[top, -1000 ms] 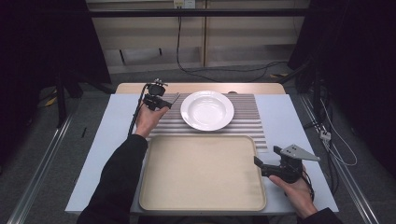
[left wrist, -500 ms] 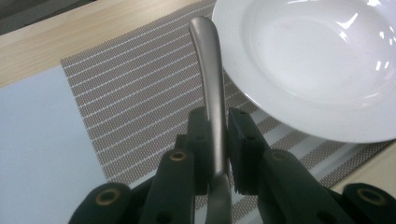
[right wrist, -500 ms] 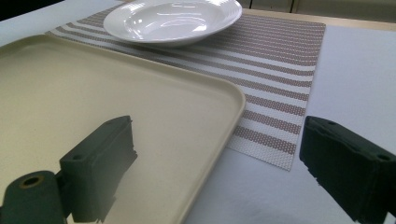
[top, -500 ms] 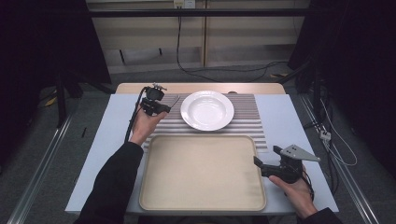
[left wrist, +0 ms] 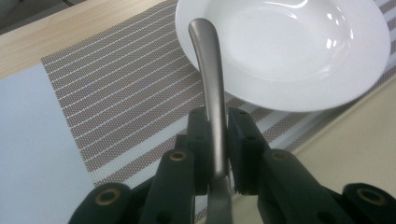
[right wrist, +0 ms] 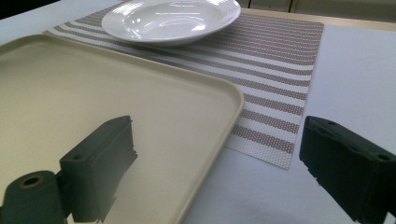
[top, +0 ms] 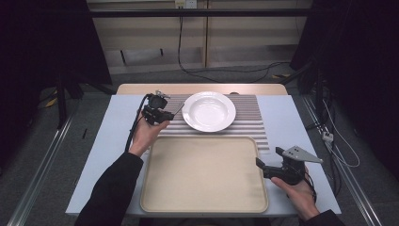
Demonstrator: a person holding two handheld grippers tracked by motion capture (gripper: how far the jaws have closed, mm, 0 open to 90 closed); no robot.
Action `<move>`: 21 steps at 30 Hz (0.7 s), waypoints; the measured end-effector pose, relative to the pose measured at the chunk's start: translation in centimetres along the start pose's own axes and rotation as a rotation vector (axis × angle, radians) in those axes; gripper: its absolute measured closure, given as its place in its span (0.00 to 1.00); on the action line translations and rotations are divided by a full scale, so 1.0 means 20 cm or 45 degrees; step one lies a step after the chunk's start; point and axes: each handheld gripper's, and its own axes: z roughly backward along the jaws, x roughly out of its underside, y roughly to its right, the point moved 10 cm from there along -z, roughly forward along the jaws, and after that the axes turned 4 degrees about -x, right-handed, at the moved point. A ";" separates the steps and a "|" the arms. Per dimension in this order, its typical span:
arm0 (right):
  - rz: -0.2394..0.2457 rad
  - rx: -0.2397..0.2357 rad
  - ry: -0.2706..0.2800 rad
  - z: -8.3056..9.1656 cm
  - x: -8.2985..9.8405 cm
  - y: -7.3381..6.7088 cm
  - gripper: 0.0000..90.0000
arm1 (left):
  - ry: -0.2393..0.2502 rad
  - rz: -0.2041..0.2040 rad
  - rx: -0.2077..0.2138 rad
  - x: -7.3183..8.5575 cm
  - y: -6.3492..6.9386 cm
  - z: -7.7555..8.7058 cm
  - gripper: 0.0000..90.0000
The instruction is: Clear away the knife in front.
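My left gripper (top: 164,114) hovers over the left part of the striped placemat (top: 251,117), just left of the white deep plate (top: 208,111). It is shut on a grey metal cutlery handle (left wrist: 208,60). The handle's rounded end points at the plate's (left wrist: 289,51) near rim, and its working end is hidden below the left gripper (left wrist: 217,119). My right gripper (top: 268,159) stands open at the right edge of the beige tray (top: 204,173). In the right gripper view the right gripper (right wrist: 219,172) has nothing between its wide-apart jaws, one over the tray's corner (right wrist: 205,93).
The placemat (right wrist: 285,60) lies on a pale blue table cover (top: 113,127), with a wooden table edge (top: 202,88) behind it. Cables trail on the floor at the right (top: 339,141). The tray's inside is bare.
My left gripper has drawn back toward the tray with the cutlery handle in it. The right gripper has stayed where it was.
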 end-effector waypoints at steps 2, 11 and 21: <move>-0.001 -0.001 0.000 0.00 0.00 0.00 0.11 | 0.000 -0.003 0.013 0.01 0.02 0.01 0.89; -0.003 0.001 0.005 0.00 0.00 0.00 0.11 | 0.014 -0.015 0.060 0.05 0.11 0.07 0.89; 0.001 0.005 0.002 0.00 0.00 0.00 0.11 | -0.027 -0.047 0.053 0.14 0.18 0.13 0.89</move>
